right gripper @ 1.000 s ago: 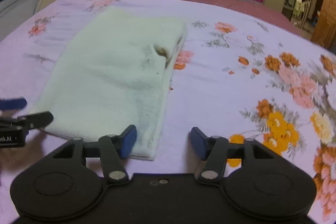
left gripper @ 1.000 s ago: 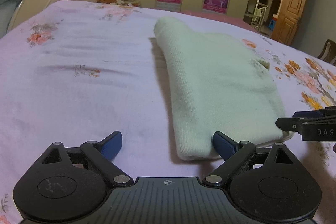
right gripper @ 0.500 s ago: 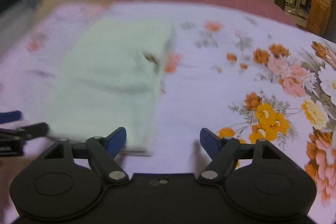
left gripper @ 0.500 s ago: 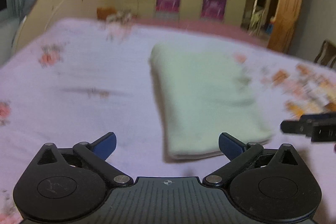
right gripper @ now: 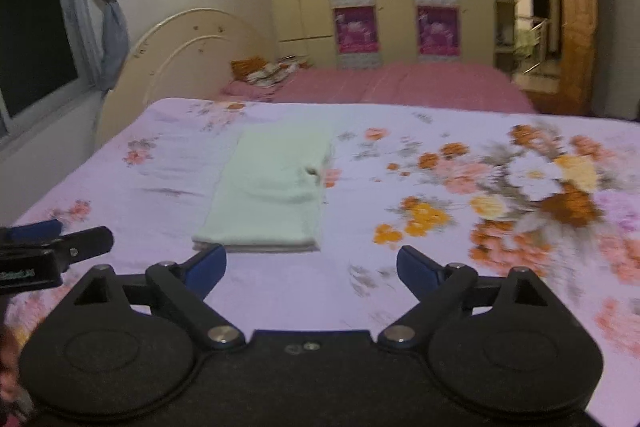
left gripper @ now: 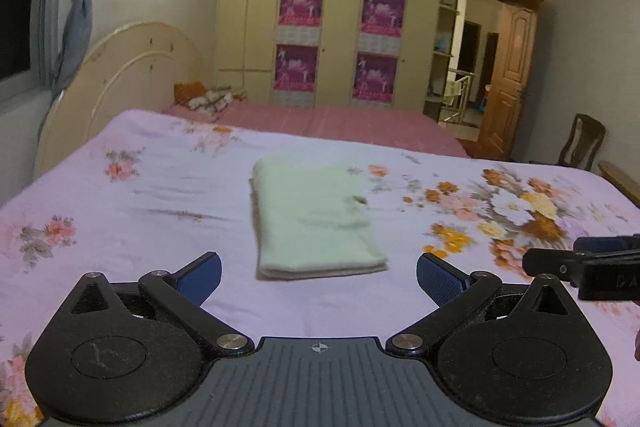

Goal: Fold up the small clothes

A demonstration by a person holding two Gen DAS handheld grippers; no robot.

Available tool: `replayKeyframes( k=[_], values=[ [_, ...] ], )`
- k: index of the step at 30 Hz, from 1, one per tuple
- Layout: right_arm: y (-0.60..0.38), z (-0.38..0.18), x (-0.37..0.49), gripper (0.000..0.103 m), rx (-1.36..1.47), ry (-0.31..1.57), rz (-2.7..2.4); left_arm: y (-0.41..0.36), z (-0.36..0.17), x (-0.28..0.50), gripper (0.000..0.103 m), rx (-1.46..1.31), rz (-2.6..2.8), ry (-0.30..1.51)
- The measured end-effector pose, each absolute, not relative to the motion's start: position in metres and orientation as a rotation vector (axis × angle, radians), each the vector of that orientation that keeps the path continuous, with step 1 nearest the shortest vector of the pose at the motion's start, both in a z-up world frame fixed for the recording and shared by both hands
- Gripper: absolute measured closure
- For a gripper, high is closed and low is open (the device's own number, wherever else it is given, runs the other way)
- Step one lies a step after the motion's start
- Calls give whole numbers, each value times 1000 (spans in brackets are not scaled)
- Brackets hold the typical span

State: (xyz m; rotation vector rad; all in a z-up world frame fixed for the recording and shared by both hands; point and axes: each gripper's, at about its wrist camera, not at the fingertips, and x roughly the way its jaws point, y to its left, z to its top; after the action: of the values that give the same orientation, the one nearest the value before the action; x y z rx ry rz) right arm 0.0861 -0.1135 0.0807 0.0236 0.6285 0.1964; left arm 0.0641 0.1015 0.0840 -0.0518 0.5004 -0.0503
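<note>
A pale green folded garment [left gripper: 314, 223] lies flat on the lilac flowered bedsheet [left gripper: 128, 211], a neat rectangle with a small hole on its right side. My left gripper [left gripper: 318, 277] is raised above and back from its near edge, open, with nothing between the blue pads. In the right wrist view the same garment [right gripper: 272, 195] lies ahead and to the left. My right gripper [right gripper: 312, 267] hangs clear of it, its jaws still opening, with only sheet showing between them. Each gripper shows at the edge of the other's view.
A pink bed [left gripper: 340, 123] with a heap of cloth [left gripper: 204, 97] stands behind, against a cream headboard [left gripper: 120, 79]. Wardrobes with purple posters [left gripper: 300, 39] line the far wall. A wooden door [left gripper: 506, 83] and a chair [left gripper: 582, 143] are at the right, and a curtained window [right gripper: 36, 39] at the left.
Both grippers have pulled back and up from the garment's near edge, so it now looks smaller and farther away. The right jaws have widened, and the left a little.
</note>
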Motion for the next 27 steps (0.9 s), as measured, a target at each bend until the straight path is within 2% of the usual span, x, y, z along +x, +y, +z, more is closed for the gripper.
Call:
replayKeyframes(
  k=[11, 27],
  values=[
    [-123, 99, 33, 11, -44, 540, 133, 68, 106, 6, 0, -65, -71, 462],
    [-140, 101, 28, 11, -33, 525, 127, 63, 110, 9, 0, -61, -32, 450]
  ],
)
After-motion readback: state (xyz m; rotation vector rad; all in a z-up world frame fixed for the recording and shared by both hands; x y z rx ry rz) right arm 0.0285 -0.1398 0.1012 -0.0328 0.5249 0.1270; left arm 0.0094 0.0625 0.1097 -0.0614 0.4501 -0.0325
